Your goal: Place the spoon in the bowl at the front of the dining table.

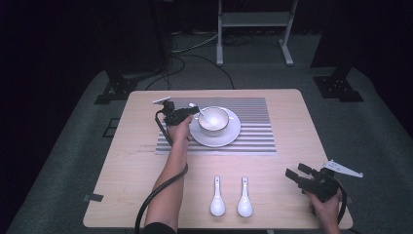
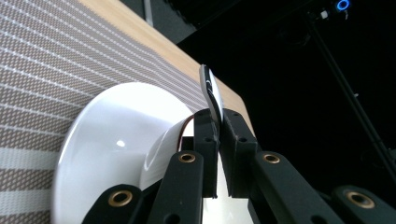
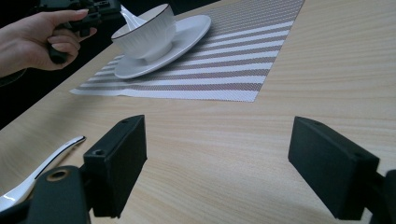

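While the left gripper (image 1: pixel 195 110) hangs left of centre in the high view, its jaws are pinched on the handle of a white spoon (image 1: pixel 205 116) whose scoop dips into the bowl (image 1: pixel 213 120) on the saucer (image 1: pixel 229 136). Seen in the left gripper view, the spoon's handle (image 2: pixel 212 95) sits clamped between the two black fingers (image 2: pixel 207 140) and pokes up past their tips, the saucer's rim (image 2: pixel 93 140) lying lower left. At the lower right of the high view the right gripper (image 1: pixel 299 175) rests with its fingers (image 3: pixel 116 163) spread wide over bare table (image 3: pixel 224 140), well apart from two spare spoons (image 1: pixel 217 197) lying side by side near the bottom edge.
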Action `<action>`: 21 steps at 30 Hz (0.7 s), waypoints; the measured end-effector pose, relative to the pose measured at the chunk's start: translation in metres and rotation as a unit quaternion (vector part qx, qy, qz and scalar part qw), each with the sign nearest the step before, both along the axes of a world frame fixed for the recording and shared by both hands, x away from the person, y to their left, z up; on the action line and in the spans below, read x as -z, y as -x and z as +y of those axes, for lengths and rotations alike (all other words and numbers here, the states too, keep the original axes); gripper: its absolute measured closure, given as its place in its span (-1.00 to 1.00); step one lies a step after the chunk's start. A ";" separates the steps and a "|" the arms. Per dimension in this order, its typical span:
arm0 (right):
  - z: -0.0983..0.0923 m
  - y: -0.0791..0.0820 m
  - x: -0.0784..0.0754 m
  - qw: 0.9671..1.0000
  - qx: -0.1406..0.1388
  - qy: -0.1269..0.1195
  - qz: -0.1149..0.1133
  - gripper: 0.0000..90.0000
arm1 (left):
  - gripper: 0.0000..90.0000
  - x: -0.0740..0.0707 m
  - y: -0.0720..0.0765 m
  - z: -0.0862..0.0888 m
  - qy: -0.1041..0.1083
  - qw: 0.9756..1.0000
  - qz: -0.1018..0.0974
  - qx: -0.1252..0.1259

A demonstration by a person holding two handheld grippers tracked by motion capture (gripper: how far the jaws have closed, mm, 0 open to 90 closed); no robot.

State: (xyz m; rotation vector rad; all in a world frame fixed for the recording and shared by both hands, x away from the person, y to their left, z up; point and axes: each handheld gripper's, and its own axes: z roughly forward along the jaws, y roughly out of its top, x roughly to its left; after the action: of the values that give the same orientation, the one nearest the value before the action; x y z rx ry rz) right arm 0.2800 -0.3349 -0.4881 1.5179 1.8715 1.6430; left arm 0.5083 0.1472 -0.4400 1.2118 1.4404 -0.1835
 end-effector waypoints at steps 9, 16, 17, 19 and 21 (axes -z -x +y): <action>0.000 0.000 0.000 1.000 0.000 0.000 0.001 -0.59 | 0.89 0.010 0.002 0.000 -0.004 1.000 0.004 -0.003; 0.000 0.000 0.000 1.000 -0.001 0.001 0.000 -0.59 | 0.89 0.012 0.005 0.002 -0.009 1.000 0.001 0.002; 0.000 0.000 0.000 1.000 -0.001 0.000 0.000 -0.59 | 0.88 0.012 0.005 0.002 -0.012 1.000 -0.002 0.004; 0.000 0.000 0.000 1.000 0.000 0.000 0.000 -0.59 | 0.87 0.012 0.006 0.003 -0.011 1.000 -0.003 0.007; 0.000 0.000 0.000 1.000 -0.001 0.000 0.000 -0.59 | 0.84 0.011 0.007 0.003 -0.011 1.000 -0.007 0.005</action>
State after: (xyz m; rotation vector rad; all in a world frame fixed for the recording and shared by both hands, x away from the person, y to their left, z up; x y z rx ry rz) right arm 0.2799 -0.3346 -0.4879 1.5174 1.8728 1.6433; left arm 0.5013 0.1504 -0.4513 1.2364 1.4274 -0.1663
